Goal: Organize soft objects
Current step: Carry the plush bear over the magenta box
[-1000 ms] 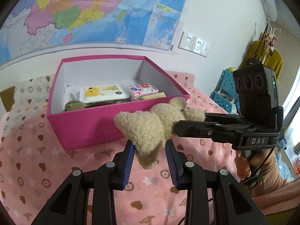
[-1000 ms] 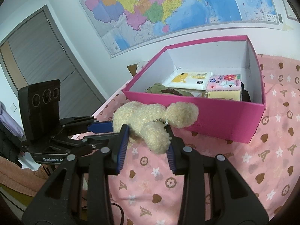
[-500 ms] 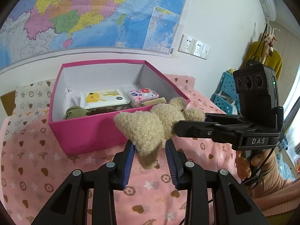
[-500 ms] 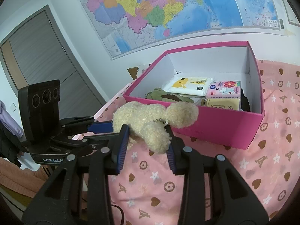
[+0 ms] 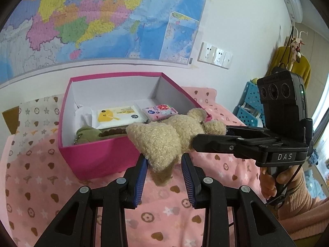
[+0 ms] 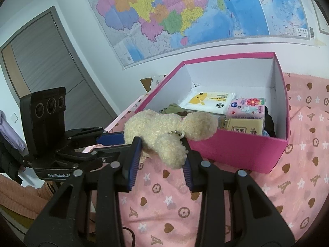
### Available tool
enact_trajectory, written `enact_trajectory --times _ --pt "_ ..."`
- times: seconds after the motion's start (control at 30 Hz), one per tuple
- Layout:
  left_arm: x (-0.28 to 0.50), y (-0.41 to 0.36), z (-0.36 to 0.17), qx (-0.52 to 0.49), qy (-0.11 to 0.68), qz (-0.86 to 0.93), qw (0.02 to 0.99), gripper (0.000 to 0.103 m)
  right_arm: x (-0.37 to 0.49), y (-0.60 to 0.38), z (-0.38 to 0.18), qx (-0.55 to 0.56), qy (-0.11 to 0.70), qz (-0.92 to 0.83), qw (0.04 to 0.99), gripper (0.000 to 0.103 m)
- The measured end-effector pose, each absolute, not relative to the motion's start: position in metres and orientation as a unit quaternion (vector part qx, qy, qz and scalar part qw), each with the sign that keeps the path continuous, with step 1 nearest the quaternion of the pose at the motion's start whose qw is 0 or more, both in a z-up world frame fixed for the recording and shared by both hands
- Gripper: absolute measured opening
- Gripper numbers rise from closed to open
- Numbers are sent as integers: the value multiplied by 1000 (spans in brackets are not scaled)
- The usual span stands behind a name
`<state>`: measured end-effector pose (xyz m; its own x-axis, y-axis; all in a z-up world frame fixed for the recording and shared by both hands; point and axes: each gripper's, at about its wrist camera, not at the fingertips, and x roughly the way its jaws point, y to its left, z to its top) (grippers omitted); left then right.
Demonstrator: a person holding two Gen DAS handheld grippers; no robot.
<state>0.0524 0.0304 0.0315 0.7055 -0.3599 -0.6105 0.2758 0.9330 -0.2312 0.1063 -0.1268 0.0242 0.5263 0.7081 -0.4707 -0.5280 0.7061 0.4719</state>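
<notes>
Both my tongs pinch one cream plush bear point(image 5: 164, 142), held up off the pink patterned cloth point(image 5: 51, 185), just in front of the near wall of the pink box point(image 5: 98, 154).

Left tongs point(image 5: 164, 164): blue pads pressed on one fuzzy end of the bear. Right tongs point(image 6: 162, 154): clamped on a limb at the other end, beside its small metal keychain ring point(image 6: 176, 132).

Bear hangs level between the two, at box-rim height, outside the box.

In the box: white wet-wipes pack with yellow duck print point(image 5: 115, 117) toward the far wall, floral tissue pack point(image 5: 160, 111) right of it, tan tissue pack point(image 6: 242, 126) nearer, green plush item point(image 5: 86, 133) at near left.

Coloured wall map point(image 6: 185, 14) behind. Person's hand point(image 5: 273, 183) in a pink sleeve grips the right handle.
</notes>
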Motion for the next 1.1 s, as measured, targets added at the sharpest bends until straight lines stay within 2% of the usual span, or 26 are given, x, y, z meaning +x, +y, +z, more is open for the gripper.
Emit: enact_trajectory --times 1.1 --pt "80 41 36 -53 331 -158 929 33 137 -125 34 136 315 359 868 40"
